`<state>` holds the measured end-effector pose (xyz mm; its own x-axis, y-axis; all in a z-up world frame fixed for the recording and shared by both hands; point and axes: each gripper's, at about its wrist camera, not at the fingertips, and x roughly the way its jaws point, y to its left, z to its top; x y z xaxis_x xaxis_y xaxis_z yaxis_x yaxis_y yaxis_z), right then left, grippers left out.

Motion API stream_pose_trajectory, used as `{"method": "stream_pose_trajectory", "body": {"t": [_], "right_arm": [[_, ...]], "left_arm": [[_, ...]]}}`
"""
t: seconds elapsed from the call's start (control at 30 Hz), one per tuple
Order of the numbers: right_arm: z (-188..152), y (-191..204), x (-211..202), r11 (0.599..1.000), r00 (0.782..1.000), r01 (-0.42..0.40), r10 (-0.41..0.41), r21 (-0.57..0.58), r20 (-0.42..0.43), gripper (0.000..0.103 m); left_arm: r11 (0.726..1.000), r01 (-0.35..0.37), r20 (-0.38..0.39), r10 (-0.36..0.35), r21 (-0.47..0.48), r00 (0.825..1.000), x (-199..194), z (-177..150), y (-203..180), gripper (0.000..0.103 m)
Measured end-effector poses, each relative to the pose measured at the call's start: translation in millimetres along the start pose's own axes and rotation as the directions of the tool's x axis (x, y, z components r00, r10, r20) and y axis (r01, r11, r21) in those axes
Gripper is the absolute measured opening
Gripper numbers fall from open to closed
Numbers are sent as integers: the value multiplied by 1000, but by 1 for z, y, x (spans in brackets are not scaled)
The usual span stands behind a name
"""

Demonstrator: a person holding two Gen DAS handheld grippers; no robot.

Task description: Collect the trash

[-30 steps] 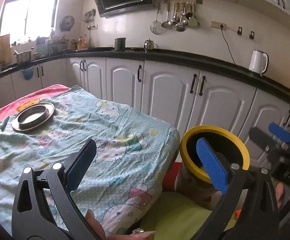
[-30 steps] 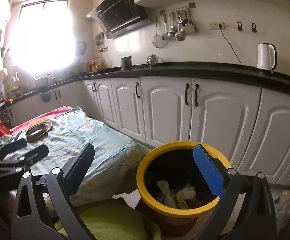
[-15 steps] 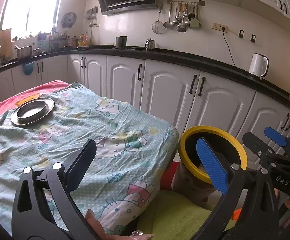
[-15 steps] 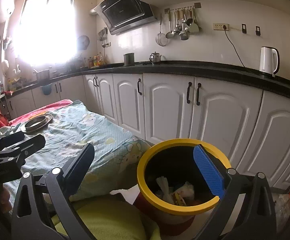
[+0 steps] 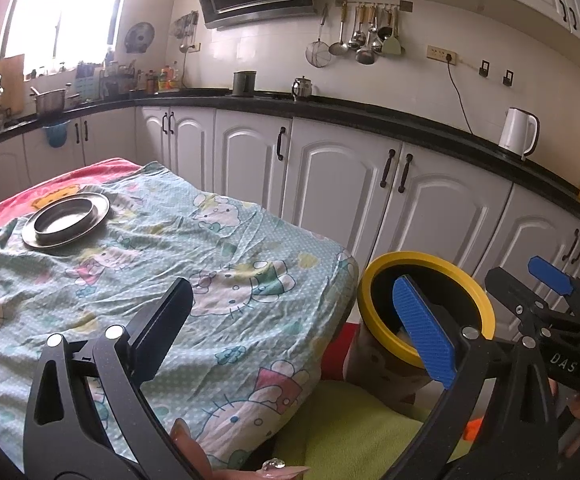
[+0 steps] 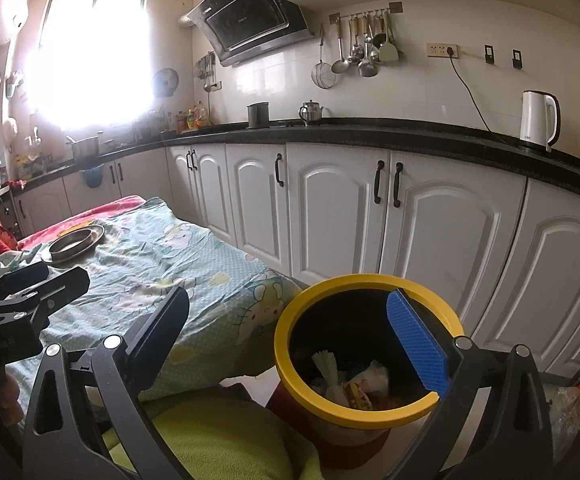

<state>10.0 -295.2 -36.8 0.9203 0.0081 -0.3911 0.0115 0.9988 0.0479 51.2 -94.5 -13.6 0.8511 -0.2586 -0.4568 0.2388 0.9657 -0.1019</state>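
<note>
The left hand-held gripper (image 5: 294, 328) stood wide open and held nothing, its black finger over the cloth (image 5: 150, 264) and its blue pad in front of the bin (image 5: 426, 304). The right hand-held gripper (image 6: 290, 332) was also wide open and empty, its blue pad overlapping the right side of the bin's yellow rim in the right wrist view. The bin stood on the floor just beside the near corner of the surface (image 6: 194, 276), which was covered by the wrinkled cartoon-print cloth. In the right wrist view the trash (image 6: 350, 380) lay inside the bin: a knotted white bag, crumpled white paper and a printed wrapper, all low against the dark inner wall. On the far end of the cloth sat a metal dish (image 5: 66, 220), well apart from both grippers and with nothing visible in it. A red cloth (image 5: 62, 184) showed beyond it at the far edge. Something yellow-green (image 6: 218, 436) lay in the foreground below the grippers, between the surface and the bin. White cabinets (image 5: 330, 192) with dark handles ran behind under a black counter, where a white kettle (image 5: 518, 132) stood to the right with its cord running up to a wall socket. Fingers (image 5: 194, 448) showed at the bottom of the left wrist view.
</note>
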Motion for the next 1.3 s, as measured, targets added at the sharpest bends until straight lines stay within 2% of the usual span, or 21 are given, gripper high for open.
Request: {"method": "stream_pose_trajectory", "body": {"t": [1.3], "right_arm": [[0, 1, 0, 1000, 1000, -1, 1, 2, -4, 97]], "left_arm": [[1000, 5, -10, -5, 0, 1000, 1, -1, 1, 92]]}}
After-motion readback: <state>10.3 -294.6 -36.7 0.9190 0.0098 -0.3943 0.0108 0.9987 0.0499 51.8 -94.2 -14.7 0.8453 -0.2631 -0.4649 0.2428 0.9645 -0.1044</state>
